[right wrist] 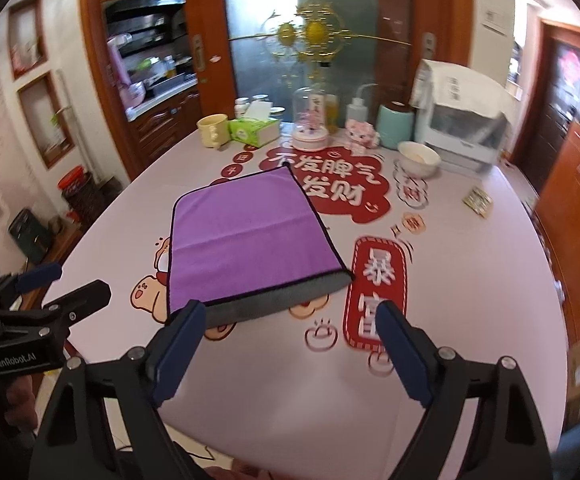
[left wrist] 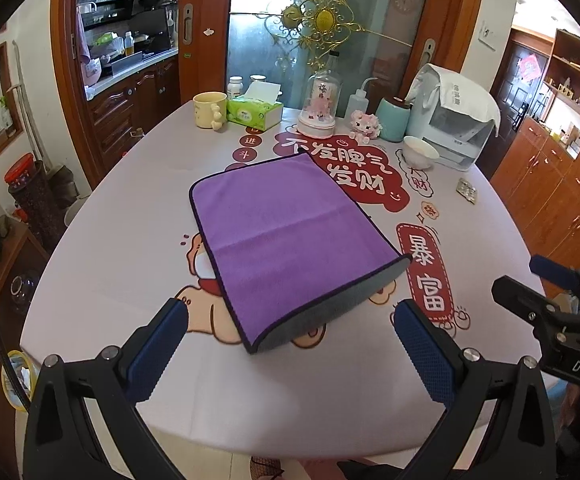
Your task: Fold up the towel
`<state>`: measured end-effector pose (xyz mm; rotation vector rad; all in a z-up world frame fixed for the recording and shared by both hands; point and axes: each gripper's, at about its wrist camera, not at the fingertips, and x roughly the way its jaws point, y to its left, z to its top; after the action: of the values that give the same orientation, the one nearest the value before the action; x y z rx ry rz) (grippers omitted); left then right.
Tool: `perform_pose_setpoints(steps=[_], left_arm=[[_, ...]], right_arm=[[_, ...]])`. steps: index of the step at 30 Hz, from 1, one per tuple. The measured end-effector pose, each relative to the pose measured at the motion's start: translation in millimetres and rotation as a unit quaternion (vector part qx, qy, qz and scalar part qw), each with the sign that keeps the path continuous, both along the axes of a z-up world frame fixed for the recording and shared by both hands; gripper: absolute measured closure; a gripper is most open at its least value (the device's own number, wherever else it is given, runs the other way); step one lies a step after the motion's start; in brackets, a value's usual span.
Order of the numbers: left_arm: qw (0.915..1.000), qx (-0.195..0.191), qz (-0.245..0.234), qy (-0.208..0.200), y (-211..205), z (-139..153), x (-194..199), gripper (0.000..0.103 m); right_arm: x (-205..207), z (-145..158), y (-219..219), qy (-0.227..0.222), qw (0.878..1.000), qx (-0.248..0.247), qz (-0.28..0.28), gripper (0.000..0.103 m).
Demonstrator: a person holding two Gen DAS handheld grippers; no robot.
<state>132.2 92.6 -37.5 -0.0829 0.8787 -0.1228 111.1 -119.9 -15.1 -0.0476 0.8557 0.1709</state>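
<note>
Purple towel (left wrist: 290, 236) lies folded on the table (left wrist: 469, 240); both grippers' jaws gape wide, holding nothing

The black left gripper with blue textured pads (left wrist: 290, 328) is filling the lower frame of its own view, jaws spread wide and gripping nothing. The matching black right gripper (right wrist: 290, 330) is likewise gaping empty, lower centre.
</note>
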Motion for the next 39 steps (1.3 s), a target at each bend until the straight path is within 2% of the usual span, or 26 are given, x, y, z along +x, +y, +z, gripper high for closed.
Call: perform_pose_setpoints(steps=[3, 7, 16, 25, 33, 39], left_arm=[[1.0000, 0.004, 0.003, 0.008, -7, -8, 14, 0.001], [0.9991, 0.034, 0.010, 0.022, -17, -19, 32, 0.001], [0.9952, 0.065, 0.014, 0.072, -33, -60, 68, 0.001], [0.9886, 0.075, 0.006, 0.130, -37, -111, 99, 0.001], [0.9808, 0.072, 0.016, 0.181, -29, -147, 112, 0.004], [0.9770, 0.063, 0.022, 0.202, -25, -166, 115, 0.006]], right_arm=[[19, -5, -6, -0.001, 0.999, -0.006, 0.039, 0.017], [44, -15, -13, -0.002, 0.996, -0.029, 0.080, 0.017], [96, -54, -33, 0.021, 0.987, -0.054, 0.148, 0.018], [131, -107, -41, 0.072, 0.969, -0.085, 0.222, 0.024], [155, -145, -36, 0.106, 0.954, -0.089, 0.265, 0.033], [162, -165, -34, 0.121, 0.945, -0.081, 0.293, 0.039]])
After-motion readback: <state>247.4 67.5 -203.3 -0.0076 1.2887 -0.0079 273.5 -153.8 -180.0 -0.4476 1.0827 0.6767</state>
